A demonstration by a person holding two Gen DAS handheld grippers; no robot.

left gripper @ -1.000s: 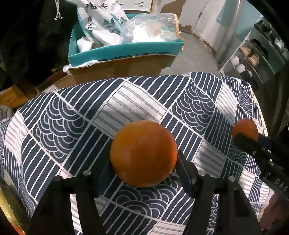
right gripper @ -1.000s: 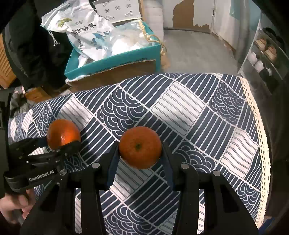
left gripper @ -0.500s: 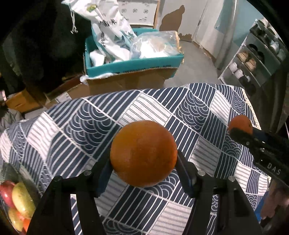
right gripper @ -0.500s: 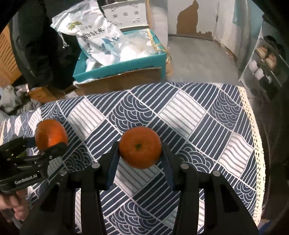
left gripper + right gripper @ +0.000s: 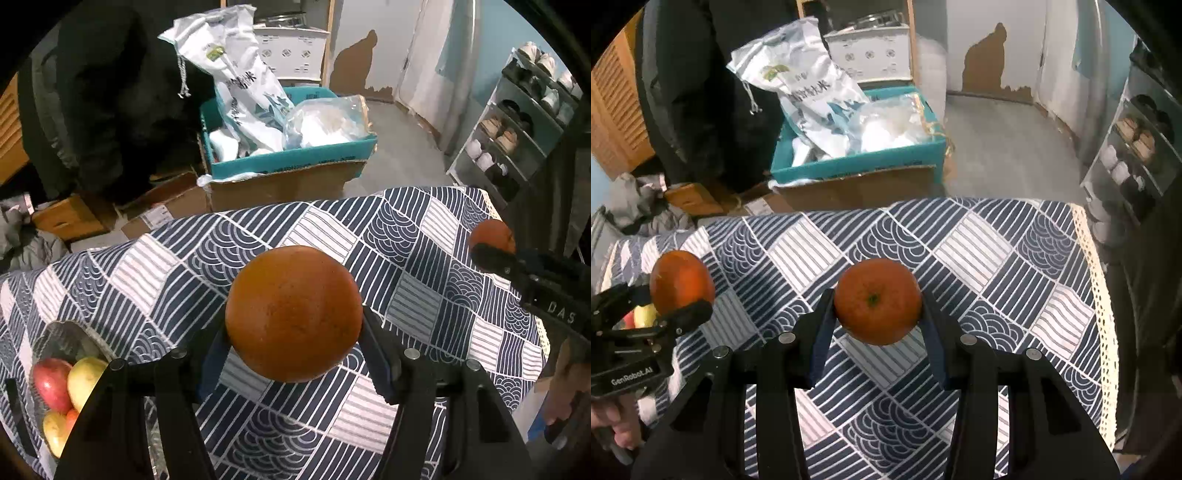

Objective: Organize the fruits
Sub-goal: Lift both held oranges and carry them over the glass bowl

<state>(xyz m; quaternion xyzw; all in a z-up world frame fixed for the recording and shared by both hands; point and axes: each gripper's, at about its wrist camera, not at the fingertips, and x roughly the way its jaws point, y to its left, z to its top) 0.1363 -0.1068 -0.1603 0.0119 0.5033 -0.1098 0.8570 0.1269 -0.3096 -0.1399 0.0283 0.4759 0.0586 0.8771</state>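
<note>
Jaws on both sides are clenched on fruit: the left gripper (image 5: 295,332) has a large orange (image 5: 293,314) pinched across its middle, its jaws spread wide to fit it, while the right gripper (image 5: 877,314) grips a smaller orange (image 5: 878,301), stem end facing the camera, with its jaws set closer together. Each fruit is held by its sides, above the patterned tablecloth (image 5: 979,254) covering the surface and not touching it, which looks like carrying height rather than a set-down. At the near left of the surface sits a glass fruit bowl (image 5: 62,336) already holding a red apple (image 5: 50,384) and yellowish fruit (image 5: 86,382); judging by the task, that bowl is probably where both oranges are meant to go, and the left gripper is the nearer of the two to it. The right gripper and its orange are well apart from the bowl, toward the right side. Beyond the far edge, on the floor, stands a teal cardboard box (image 5: 295,162) stuffed with plastic bags (image 5: 236,74).
</note>
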